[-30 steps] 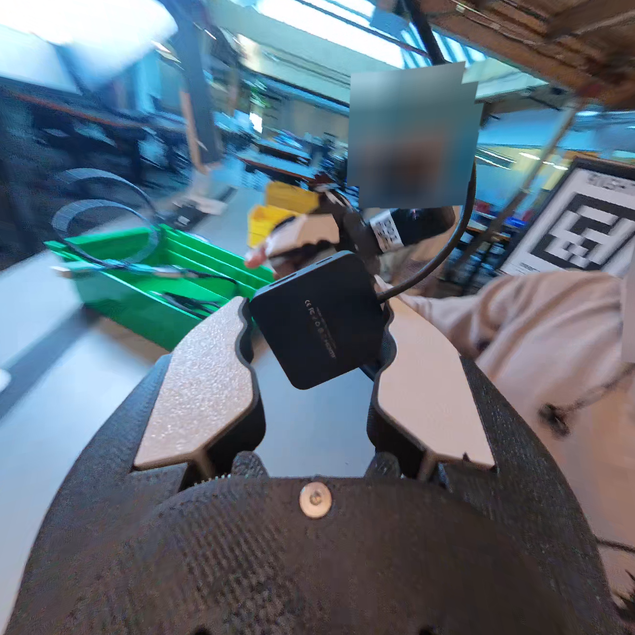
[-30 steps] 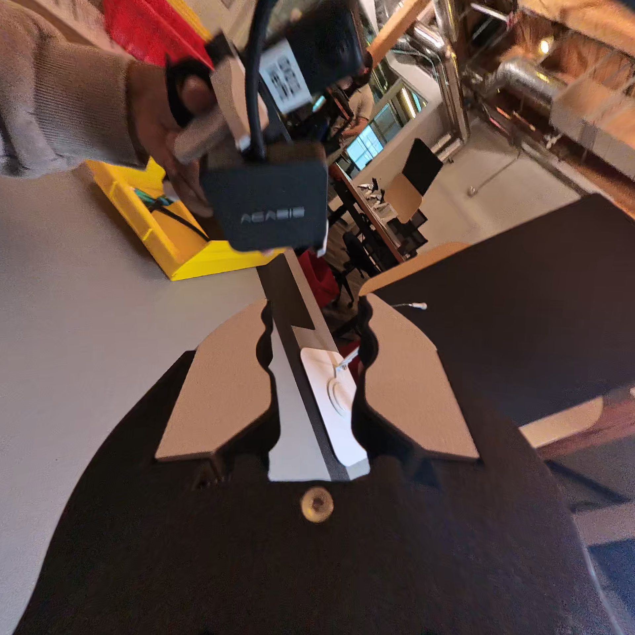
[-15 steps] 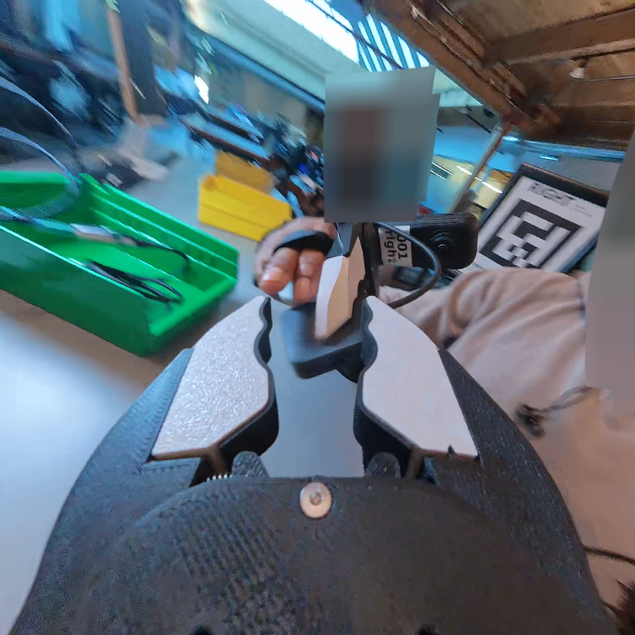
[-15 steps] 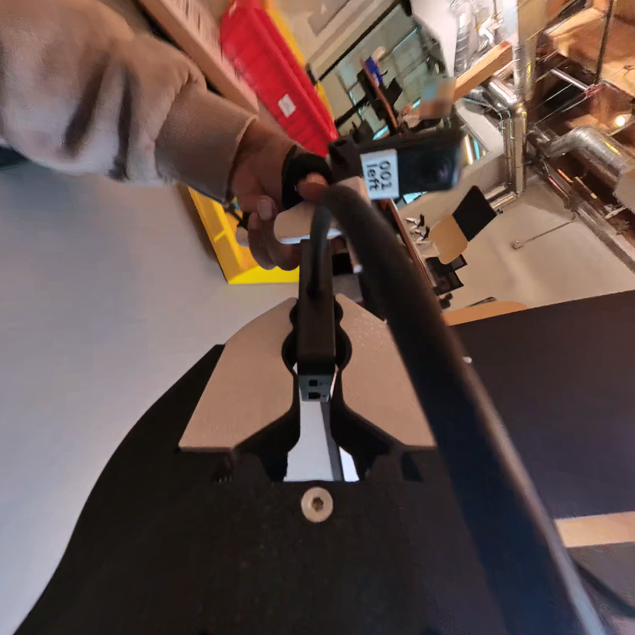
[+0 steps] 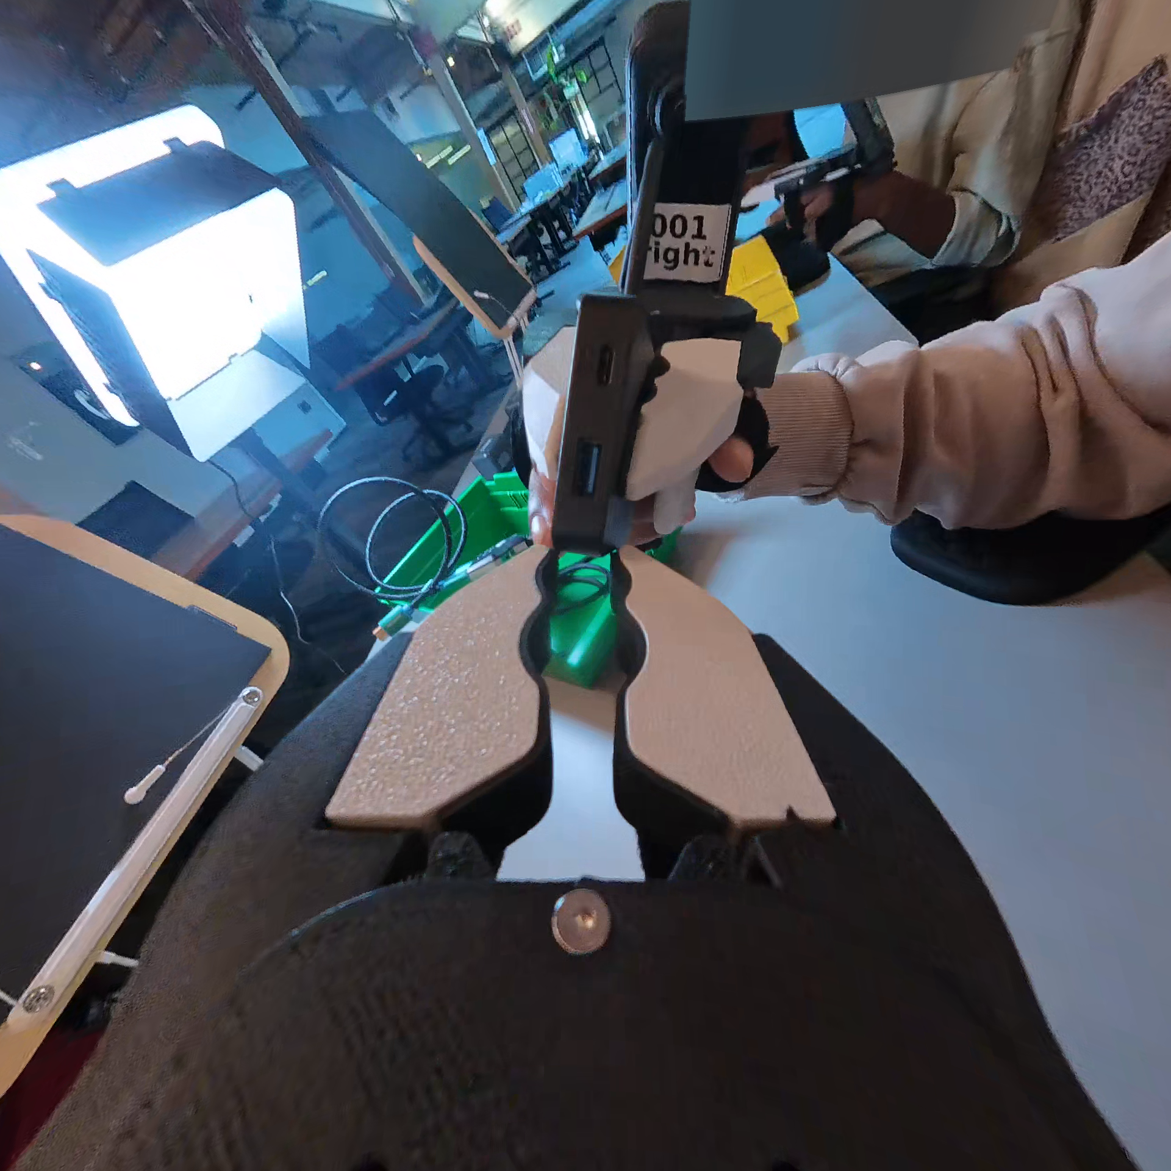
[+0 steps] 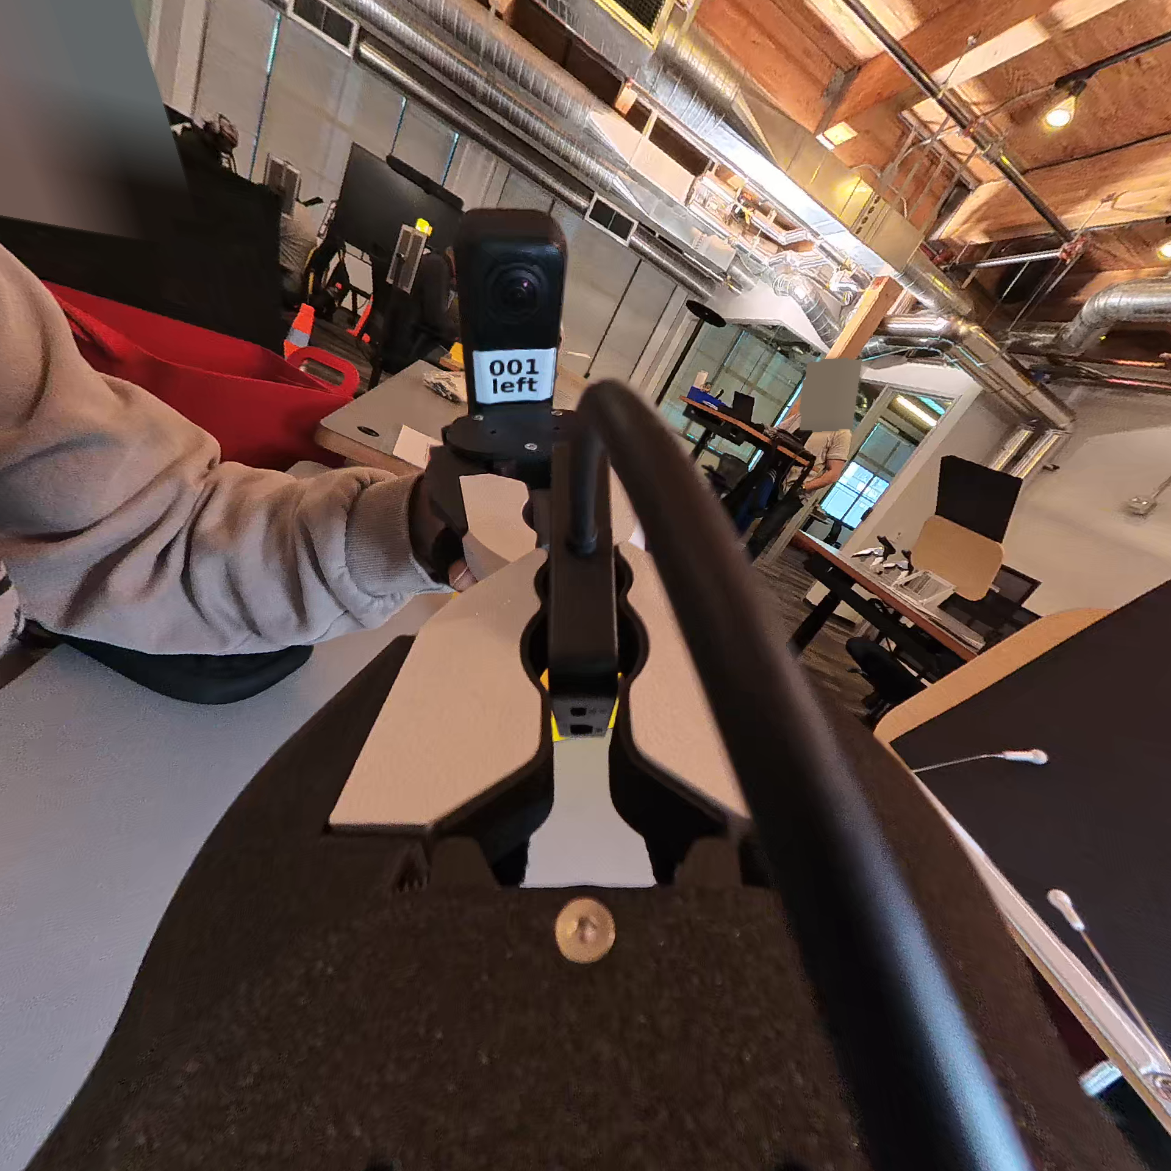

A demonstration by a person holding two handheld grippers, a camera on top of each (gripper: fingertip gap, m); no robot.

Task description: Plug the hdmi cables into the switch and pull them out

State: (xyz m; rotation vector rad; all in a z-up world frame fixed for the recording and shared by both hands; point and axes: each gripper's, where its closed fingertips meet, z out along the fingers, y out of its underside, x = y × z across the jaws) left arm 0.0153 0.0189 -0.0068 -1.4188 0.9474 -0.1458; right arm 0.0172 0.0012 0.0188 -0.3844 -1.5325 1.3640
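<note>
Change: the flat black rectangular plastic switch (image 6: 582, 624) had passed from the left gripper (image 5: 583, 564) to the right gripper (image 6: 582, 573)
Right claw: clamped on switch, edge-on, at 12 o'clock
Left claw: slightly apart, empty, tips just below switch
Cable: thick black cable (image 6: 748, 665) arced toward 5 o'clock

Your left wrist camera looks forward along the left gripper (image 5: 582, 573), close on the black switch (image 5: 599, 437) held upright in the right gripper (image 5: 618, 437) — green bin (image 5: 580, 640) and grey table (image 5: 950, 665) beyond. Your right wrist camera looks back along its own fingers (image 6: 469, 691) at the left gripper (image 6: 507, 481) facing it. Both views share the switch (image 6: 582, 633), seen edge-on, and the table (image 6: 95, 792).
</note>
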